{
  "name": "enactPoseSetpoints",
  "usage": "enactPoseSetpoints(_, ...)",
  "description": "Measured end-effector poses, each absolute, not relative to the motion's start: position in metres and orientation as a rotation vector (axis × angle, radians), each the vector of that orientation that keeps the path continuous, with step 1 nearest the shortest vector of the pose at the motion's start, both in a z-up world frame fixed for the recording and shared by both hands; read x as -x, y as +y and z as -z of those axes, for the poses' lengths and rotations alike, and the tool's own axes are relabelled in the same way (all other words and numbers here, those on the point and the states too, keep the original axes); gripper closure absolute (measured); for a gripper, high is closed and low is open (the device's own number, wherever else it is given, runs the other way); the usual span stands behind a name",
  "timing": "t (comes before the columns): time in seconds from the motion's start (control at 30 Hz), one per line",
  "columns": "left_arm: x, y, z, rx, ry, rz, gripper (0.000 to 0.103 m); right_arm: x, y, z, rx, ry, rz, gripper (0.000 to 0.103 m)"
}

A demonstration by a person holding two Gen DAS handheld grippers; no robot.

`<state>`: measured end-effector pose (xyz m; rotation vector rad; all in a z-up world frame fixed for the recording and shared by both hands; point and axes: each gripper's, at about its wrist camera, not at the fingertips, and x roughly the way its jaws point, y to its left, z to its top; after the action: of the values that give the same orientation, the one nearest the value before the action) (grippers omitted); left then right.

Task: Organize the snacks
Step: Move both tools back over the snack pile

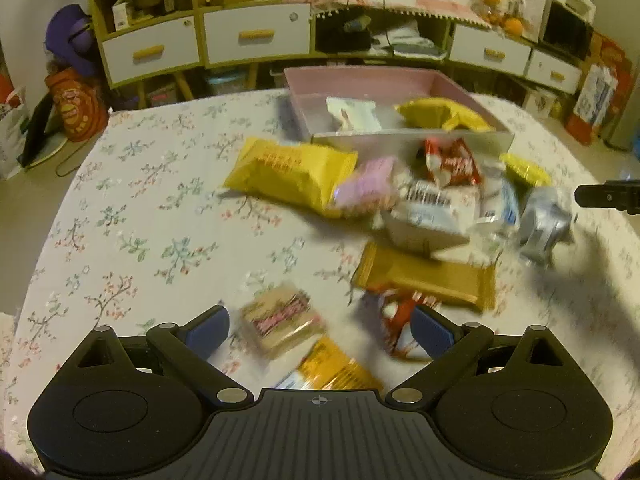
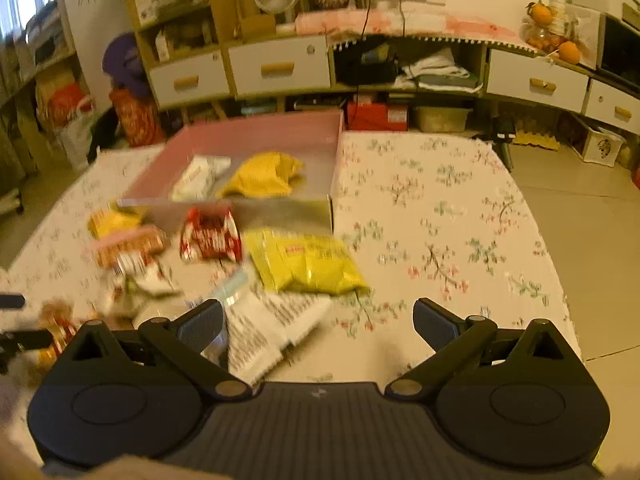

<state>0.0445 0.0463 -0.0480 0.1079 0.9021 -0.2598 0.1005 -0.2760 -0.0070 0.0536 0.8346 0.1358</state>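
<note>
Both pairs of blue-padded fingers stand wide with nothing pressed between them. Under the left gripper (image 1: 320, 330) lies a small clear-wrapped tan biscuit pack with pink print (image 1: 280, 326), with a red-and-white wrapper (image 1: 394, 326) at the right pad. The right gripper (image 2: 318, 322) hangs over a white printed packet (image 2: 262, 332), which lies between the pads without being pinched.

By my reading the sorting is barely begun. The pink shallow cardboard box (image 1: 400, 78) at the far side of the table holds only two things: a white pouch (image 1: 352, 114) and a crumpled yellow bag (image 1: 436, 114), side by side on its floor, with much of the floor bare.

Most of the snacks remain loose on the floral tablecloth (image 1: 152, 208), piled just in front of the box's near wall: a large yellow pillow bag (image 1: 288, 174), a pink-topped pack (image 1: 366, 184) overlapping it, a red-and-white candy bag (image 1: 452, 162), a long flat gold-brown bar (image 1: 424, 276), a silvery foil pouch (image 1: 540, 224), and a yellow crinkled flat bag (image 2: 308, 262) in the right view. Motion blur smears the middle of the heap, so the count of white packets there is uncertain.
</note>
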Motion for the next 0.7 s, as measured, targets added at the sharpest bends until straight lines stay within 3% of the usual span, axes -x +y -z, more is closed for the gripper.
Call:
enactPoseSetpoints(0.4,-0.047,0.055,0.071,-0.123,1.067,0.325,0.007,-0.107,-0.274,0.007,-0.107,0.869,-0.151,0.003)
enactPoseSetpoints(0.5,-0.043,0.053,0.075,-0.164,1.075,0.352,0.009,-0.113,-0.277,0.013,-0.168,0.903,-0.138,0.008)
enactPoseSetpoints(0.7,-0.037,0.051,0.070,-0.207,1.060,0.385,0.027,-0.123,-0.279,0.023,-0.248,0.945,-0.124,0.016)
